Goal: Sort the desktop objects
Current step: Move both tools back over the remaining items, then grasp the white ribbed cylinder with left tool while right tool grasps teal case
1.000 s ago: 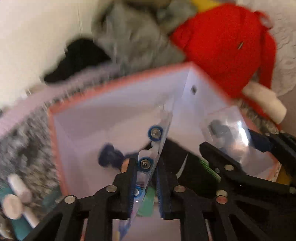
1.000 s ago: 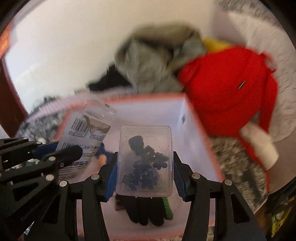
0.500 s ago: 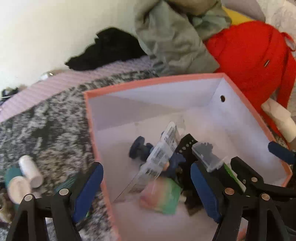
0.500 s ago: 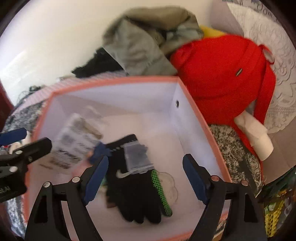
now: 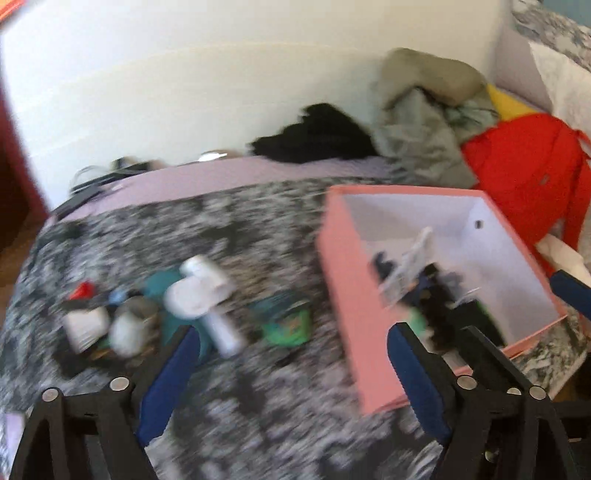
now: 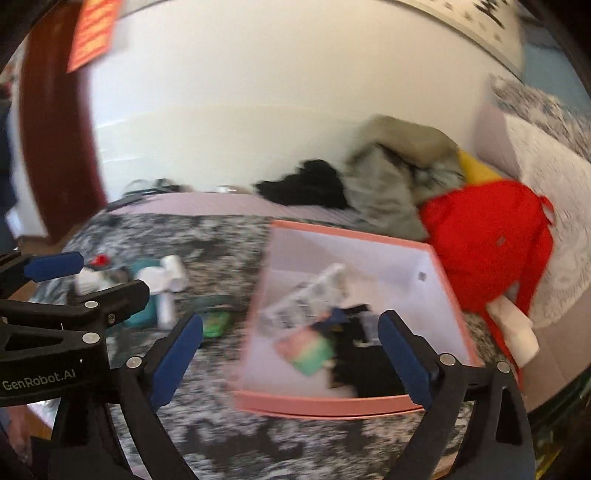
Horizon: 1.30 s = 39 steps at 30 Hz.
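Both tongs opening, empty — mottled grey blanket, white wall.

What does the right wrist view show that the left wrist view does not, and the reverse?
Only the right wrist view: a red paper notice on the dark red door, and the left gripper from the side.

Only the left wrist view: nothing clear.

Both: the pink cardboard box holding sorted items, white cylinders on the speckled cover, a red bag.
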### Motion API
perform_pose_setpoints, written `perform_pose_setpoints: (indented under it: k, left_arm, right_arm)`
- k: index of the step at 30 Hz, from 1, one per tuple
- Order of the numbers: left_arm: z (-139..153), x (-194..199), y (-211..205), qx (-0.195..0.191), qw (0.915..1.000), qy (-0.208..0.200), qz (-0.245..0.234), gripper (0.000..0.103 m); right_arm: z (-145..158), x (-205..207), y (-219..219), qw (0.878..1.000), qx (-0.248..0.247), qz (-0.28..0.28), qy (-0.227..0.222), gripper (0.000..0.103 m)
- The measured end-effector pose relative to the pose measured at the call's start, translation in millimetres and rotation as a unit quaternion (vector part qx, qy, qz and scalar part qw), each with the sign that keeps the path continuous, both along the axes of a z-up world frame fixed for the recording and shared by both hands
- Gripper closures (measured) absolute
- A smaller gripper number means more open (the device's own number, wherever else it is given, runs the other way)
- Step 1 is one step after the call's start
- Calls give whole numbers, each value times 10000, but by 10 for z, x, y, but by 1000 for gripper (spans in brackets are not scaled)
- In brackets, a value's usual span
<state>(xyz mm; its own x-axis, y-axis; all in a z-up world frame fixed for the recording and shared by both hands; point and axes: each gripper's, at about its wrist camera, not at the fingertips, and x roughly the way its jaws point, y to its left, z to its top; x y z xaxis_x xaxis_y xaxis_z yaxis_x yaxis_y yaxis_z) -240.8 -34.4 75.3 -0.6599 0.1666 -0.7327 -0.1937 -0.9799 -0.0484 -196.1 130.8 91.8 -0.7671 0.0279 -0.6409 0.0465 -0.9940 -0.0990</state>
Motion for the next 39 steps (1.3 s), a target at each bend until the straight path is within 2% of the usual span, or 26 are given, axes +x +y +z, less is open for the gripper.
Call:
perform_pose_setpoints:
  k: [7, 13, 16, 25, 27, 28, 31, 32, 33, 34, 35, 36, 37, 38, 39]
  left_arm:
    - [-357, 194, -1126, -135, 9951, -309, 930, 14]
    - [-792, -31, -1645, 40, 9896, -657, 1275, 14]
    - [-964, -262, -1656, 78, 9903, -724, 1185, 14]
    - [-1588, -1284, -1352, 22, 9933, -1084, 391, 14]
    - [-1707, -1453, -1329, 39, 9924, -1197, 285, 21]
    - [-1776, -1521, -1314, 10, 9918, -1249, 262, 34]
    - [-1833, -1630, -1306, 134, 9928, -1172, 227, 33]
    - [-1825, -1642, -1305, 111, 9933, -1132, 222, 37]
    - [-1795, -1635, -1307, 93, 9939, -1069, 251, 47]
    - [-1767, -1621, -1324, 8, 9943, -1012, 335, 58]
    - [-1746, -1606, -1342, 39, 9941, -1016, 368, 59]
    - [-1722, -1567, -1363, 72, 9938, -1022, 420, 59]
    - [-1697, -1525, -1386, 102, 9935, -1027, 476, 59]
    - [-1680, -1493, -1404, 102, 9934, -1030, 505, 59]
    - [-1656, -1438, -1412, 115, 9932, -1035, 518, 65]
  right_arm:
    - [-353, 43, -954, 9968, -77, 757, -230, 2]
    - [-853, -214, -1501, 9907, 83, 1164, -695, 2]
    - [-1116, -429, -1645, 9880, 72, 1283, -860, 2]
    - [-1885, -1228, -1798, 9809, -375, 1374, -1326, 2]
    - [-2026, -1391, -1845, 9791, -455, 1386, -1416, 2]
    - [-2086, -1469, -1870, 9785, -474, 1393, -1443, 2]
    - [-2237, -1701, -1944, 9801, -386, 1319, -1429, 2]
    - [-2262, -1757, -1957, 9811, -367, 1305, -1383, 3]
    - [-2273, -1795, -1961, 9816, -383, 1321, -1323, 6]
    - [-2270, -1819, -1968, 9816, -393, 1372, -1267, 19]
    - [-2233, -1796, -1988, 9814, -350, 1460, -1200, 38]
    - [-2178, -1744, -2017, 9811, -267, 1554, -1120, 45]
    - [-2123, -1693, -2046, 9807, -184, 1647, -1039, 65]
    - [-2064, -1628, -2073, 9801, -117, 1727, -972, 95]
    - [-2012, -1553, -2081, 9791, -111, 1785, -969, 102]
